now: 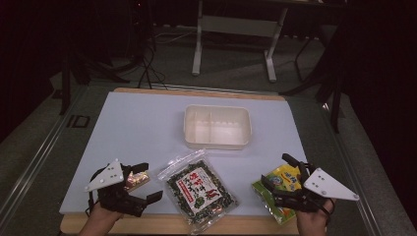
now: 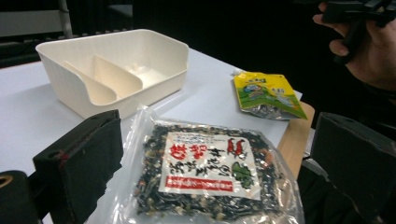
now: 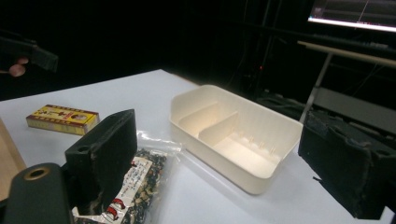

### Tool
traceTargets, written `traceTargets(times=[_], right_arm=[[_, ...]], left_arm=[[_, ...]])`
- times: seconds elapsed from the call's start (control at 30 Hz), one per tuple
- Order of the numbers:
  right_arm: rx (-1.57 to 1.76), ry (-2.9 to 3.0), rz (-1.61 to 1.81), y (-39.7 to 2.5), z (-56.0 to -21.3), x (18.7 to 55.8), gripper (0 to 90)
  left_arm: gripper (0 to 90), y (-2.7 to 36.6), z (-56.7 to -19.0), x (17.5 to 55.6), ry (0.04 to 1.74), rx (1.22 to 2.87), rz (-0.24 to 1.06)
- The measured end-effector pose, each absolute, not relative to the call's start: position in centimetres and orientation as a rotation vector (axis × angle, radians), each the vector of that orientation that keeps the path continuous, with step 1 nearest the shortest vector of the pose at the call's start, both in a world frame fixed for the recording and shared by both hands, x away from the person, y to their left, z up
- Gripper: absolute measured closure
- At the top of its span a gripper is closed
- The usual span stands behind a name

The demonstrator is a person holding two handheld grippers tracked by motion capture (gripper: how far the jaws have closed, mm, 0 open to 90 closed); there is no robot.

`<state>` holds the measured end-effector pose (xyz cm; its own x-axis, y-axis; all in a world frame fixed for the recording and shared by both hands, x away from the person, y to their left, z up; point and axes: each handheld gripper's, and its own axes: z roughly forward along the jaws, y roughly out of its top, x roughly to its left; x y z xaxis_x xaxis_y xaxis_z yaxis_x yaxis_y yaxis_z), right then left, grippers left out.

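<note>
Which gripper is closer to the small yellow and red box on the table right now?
Left. The left gripper hovers right beside the small yellow and red box, at the table's near left. The right gripper is far across, over the yellow-green packet.

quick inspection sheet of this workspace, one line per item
surface: pale table top with a wooden front edge
job's things: seaweed bag, yellow-green pouch and small yellow box lie flat; cream divided bin empty
clutter: nothing seen
grippers: left gripper open over the box; right gripper open over the pouch
cables: black leads on the floor behind the table
surroundings: dark room, white desk frame
</note>
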<state>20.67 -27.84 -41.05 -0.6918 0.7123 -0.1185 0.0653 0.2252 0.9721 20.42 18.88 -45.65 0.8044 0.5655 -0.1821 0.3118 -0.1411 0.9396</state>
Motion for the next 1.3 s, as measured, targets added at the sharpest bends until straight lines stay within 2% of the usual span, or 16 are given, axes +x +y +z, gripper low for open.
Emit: traceTargets(times=[0.33,0.53,0.7,0.87,1.07,1.3], right_arm=[[0.755,1.930,1.548,-27.5,-41.3,21.2,9.9],[0.752,1.945,1.538,-27.6,-41.8,21.1,9.9],[0.725,1.974,1.540,-27.4,-42.0,20.9,9.9],[0.706,1.998,1.529,-27.0,-42.1,20.7,9.9],[0.697,2.037,1.517,-26.7,-42.5,20.8,10.0],[0.683,2.065,1.507,-26.4,-42.7,20.9,10.1]], left_arm=[[4.2,18.9,-46.0,24.7,0.741,1.784,0.232],[8.0,19.4,-48.7,27.3,0.804,1.892,0.187],[15.1,19.5,-50.3,28.2,0.849,1.957,0.147],[16.6,19.5,-51.0,29.0,0.901,2.009,0.114],[18.7,19.4,-52.7,30.4,0.938,2.116,0.011],[26.0,18.6,-53.4,31.4,0.966,2.166,-0.050]])
